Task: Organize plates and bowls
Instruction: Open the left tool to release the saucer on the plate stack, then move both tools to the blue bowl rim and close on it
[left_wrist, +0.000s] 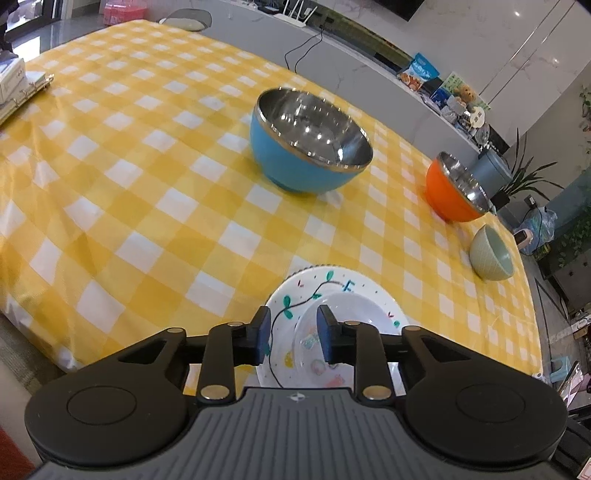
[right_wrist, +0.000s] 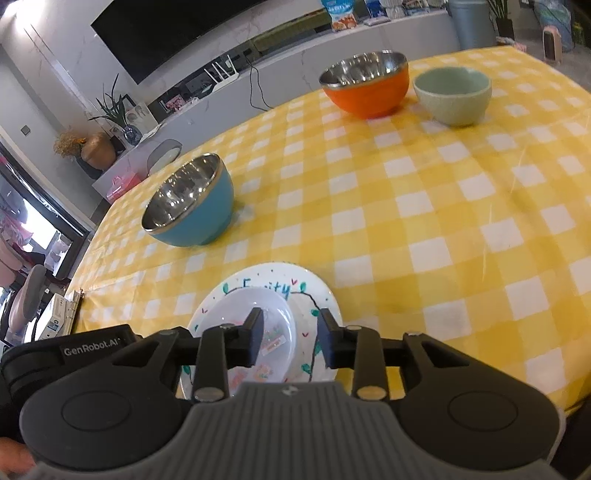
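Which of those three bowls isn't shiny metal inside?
The pale green bowl, standing beside the orange bowl. It is matte all over, while the orange bowl and the blue bowl have mirror-like steel insides.

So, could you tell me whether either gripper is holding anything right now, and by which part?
Nothing is held. The left gripper and right gripper both stand open over the stacked plates, their pads clear of the rims.

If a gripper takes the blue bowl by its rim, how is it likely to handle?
The blue bowl looks rigid: a shiny metal liner inside a coloured shell, so it should not flex. Its polished rim may be slippery between flat pads. It stands on a narrow foot under a wide, deep body, so a sideways push could tip or rock it rather than slide it.
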